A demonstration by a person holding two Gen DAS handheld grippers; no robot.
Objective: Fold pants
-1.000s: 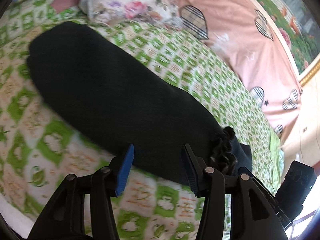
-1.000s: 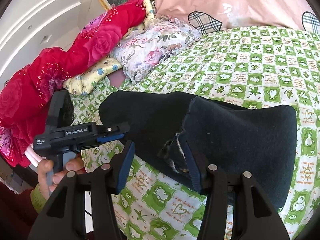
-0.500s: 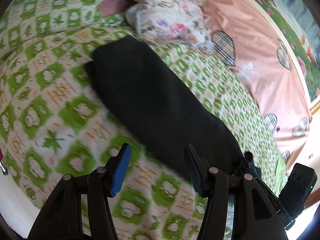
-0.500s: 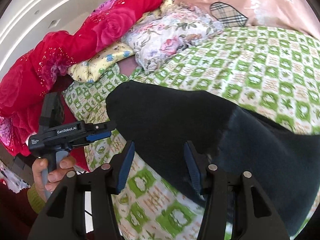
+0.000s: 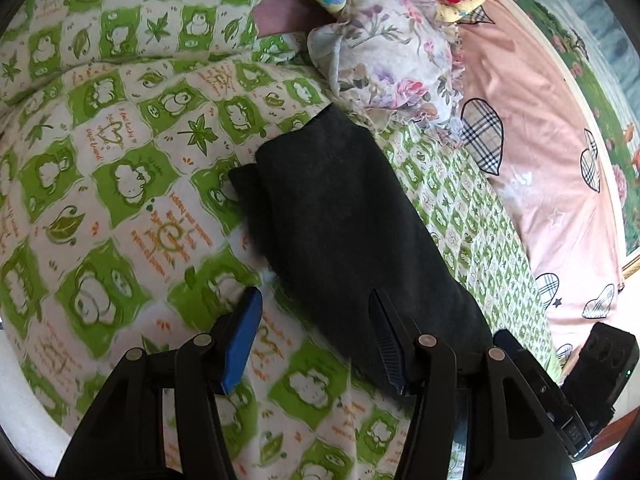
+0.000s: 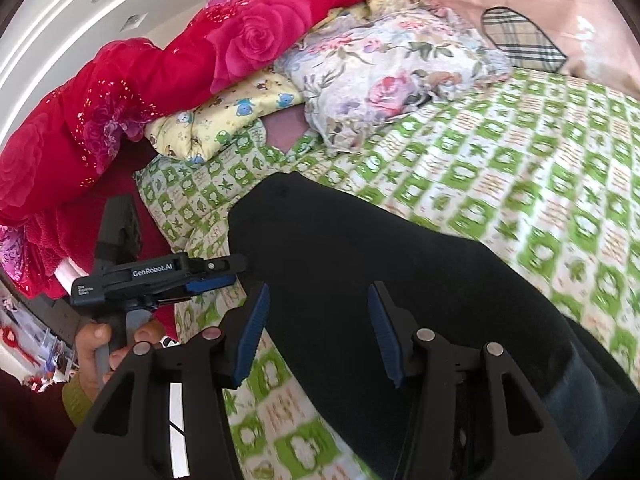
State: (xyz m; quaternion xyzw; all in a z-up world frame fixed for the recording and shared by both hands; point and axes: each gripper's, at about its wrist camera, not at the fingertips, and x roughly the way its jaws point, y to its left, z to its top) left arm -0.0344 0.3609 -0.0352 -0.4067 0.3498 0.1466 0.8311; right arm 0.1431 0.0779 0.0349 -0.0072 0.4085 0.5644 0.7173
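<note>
Black pants [image 5: 344, 220] lie flat and lengthwise on the green-and-white patterned bedsheet [image 5: 120, 184], their narrow end toward the pillows. My left gripper [image 5: 316, 300] hovers open over the pants' near edge, its right finger above the cloth and its left finger above the sheet. In the right wrist view the pants [image 6: 400, 280] run from the centre to the lower right. My right gripper [image 6: 318, 292] is open above them with nothing between its pads. The left gripper [image 6: 230, 274] shows there at the bed's edge, held by a hand [image 6: 100, 344].
A floral pillow [image 5: 392, 64], a yellow cartoon-print cushion [image 6: 224, 120] and a red rose-print quilt [image 6: 180, 52] are piled at the head of the bed. A pink quilt with plaid hearts [image 5: 540, 152] lies along the far side. The mattress edge [image 5: 24, 408] is at lower left.
Both grippers have slid along the pants toward the leg end, away from the bunched waist, which has left both views. Neither took hold of anything. The pants have not moved.
</note>
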